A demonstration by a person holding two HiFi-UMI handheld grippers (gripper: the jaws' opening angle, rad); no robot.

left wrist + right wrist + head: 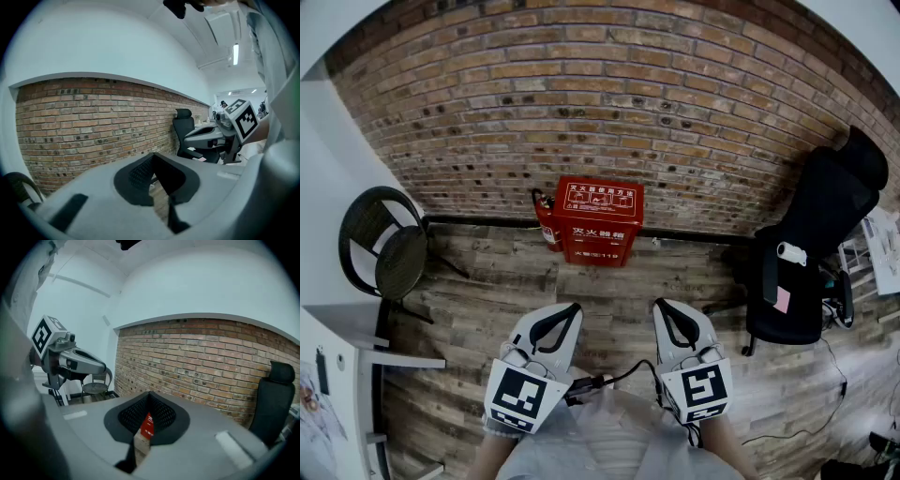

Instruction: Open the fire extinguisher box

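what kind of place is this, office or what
Probably an office or studio room: a bare brick wall, a black office chair at the right, and a red fire extinguisher box standing on the wood-plank floor.

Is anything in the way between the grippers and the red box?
Nothing visible. Only wooden floor lies between the left gripper, the right gripper and the fire extinguisher box.
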